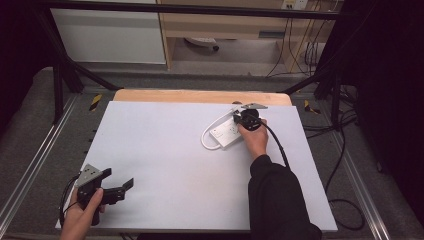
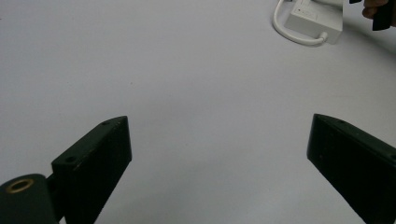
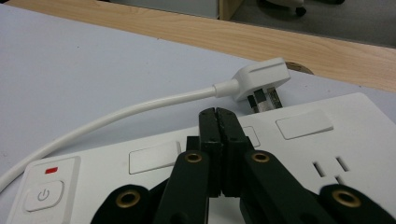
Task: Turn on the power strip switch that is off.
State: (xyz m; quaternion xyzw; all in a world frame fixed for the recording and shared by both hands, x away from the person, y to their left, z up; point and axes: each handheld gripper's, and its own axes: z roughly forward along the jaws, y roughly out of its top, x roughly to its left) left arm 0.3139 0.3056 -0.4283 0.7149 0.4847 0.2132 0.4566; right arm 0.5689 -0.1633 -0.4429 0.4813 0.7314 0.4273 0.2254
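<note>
A white power strip [image 1: 226,133] lies on the white mat at the back right, its white cable [image 1: 206,136] looped to its left. In the right gripper view the strip [image 3: 327,154] has a power button [image 3: 43,195] with a red mark above it, and its white plug [image 3: 261,79] lies beside its far edge. My right gripper [image 3: 218,115] is shut, its tips pressed together with nothing between them, just over the strip's top face [image 1: 240,121]. My left gripper [image 1: 119,178] stands open near the front left corner, over bare mat [image 2: 219,154].
The white mat [image 1: 170,160] covers a wooden table whose far edge [image 1: 200,96] shows behind it. A black metal frame [image 1: 60,65] surrounds the table. Black cables [image 1: 345,200] trail on the floor at the right. A cabinet [image 1: 107,35] stands beyond.
</note>
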